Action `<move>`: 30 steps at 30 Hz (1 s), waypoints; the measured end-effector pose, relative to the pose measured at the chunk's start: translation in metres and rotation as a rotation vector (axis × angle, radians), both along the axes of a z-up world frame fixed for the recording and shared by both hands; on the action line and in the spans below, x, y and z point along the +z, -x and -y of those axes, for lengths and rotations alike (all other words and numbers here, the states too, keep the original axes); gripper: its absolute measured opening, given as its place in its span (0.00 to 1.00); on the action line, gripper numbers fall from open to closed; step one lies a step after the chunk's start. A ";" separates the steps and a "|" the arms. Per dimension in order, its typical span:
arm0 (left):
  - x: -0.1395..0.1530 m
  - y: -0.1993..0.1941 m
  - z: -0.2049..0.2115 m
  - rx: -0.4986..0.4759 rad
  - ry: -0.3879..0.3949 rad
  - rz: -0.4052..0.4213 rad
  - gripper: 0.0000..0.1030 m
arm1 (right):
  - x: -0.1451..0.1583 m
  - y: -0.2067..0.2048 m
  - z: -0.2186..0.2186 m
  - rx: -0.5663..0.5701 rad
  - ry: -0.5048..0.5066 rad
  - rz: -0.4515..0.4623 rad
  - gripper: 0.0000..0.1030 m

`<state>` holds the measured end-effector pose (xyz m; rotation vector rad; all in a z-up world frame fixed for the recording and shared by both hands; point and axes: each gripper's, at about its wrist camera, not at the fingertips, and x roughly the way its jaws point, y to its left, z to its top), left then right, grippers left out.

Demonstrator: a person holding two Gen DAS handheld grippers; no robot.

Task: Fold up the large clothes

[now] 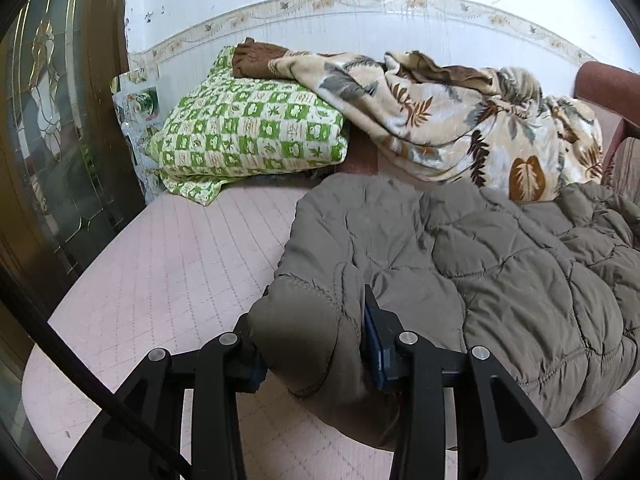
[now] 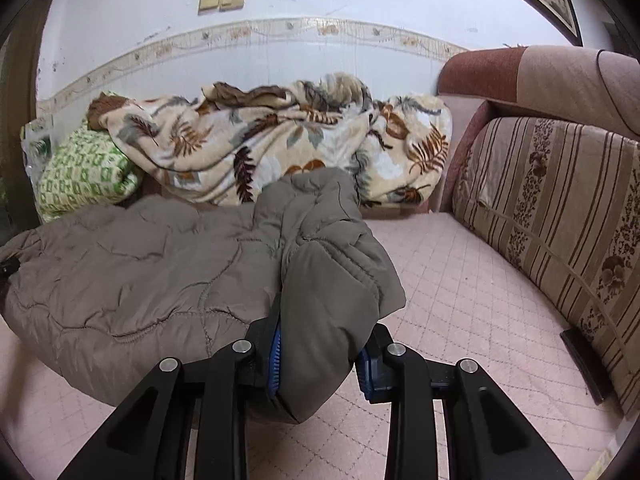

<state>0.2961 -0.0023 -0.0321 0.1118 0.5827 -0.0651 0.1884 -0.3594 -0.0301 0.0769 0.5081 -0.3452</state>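
A large grey-brown quilted jacket (image 1: 500, 256) lies bunched on the pink quilted sofa seat (image 1: 168, 264). My left gripper (image 1: 316, 340) is shut on a thick fold at the jacket's left end, the blue pads pressing the padding from both sides. In the right wrist view the jacket (image 2: 132, 272) spreads to the left, and my right gripper (image 2: 320, 348) is shut on its right end, a padded fold that looks like a sleeve (image 2: 328, 280). Both held folds sit just above the seat (image 2: 472, 304).
A leaf-print blanket (image 1: 448, 120) and a green checked pillow (image 1: 248, 128) lie piled at the back by the wall. A striped sofa back cushion (image 2: 560, 216) stands on the right. A glass-panelled wooden door (image 1: 52, 120) is at the left.
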 end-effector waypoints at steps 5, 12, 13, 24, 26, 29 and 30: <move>0.002 0.031 -0.008 0.002 0.007 -0.013 0.37 | 0.009 0.027 -0.001 0.014 -0.035 0.009 0.30; -0.024 0.084 -0.027 0.009 0.028 -0.076 0.38 | -0.004 0.070 -0.008 0.022 -0.075 -0.023 0.31; -0.029 0.092 -0.031 0.014 0.032 -0.088 0.42 | -0.007 0.076 -0.008 0.023 -0.080 -0.031 0.31; -0.068 0.091 -0.048 0.144 -0.052 -0.188 0.77 | -0.074 0.086 0.053 -0.098 -0.454 -0.232 0.59; -0.064 0.094 -0.055 0.160 -0.024 -0.170 0.78 | -0.073 0.090 0.061 -0.092 -0.509 -0.225 0.64; -0.058 0.098 -0.067 0.182 0.039 -0.149 0.78 | -0.066 0.110 0.069 -0.095 -0.556 -0.180 0.69; -0.054 0.100 -0.070 0.191 0.055 -0.136 0.79 | -0.063 0.118 0.069 -0.104 -0.559 -0.163 0.70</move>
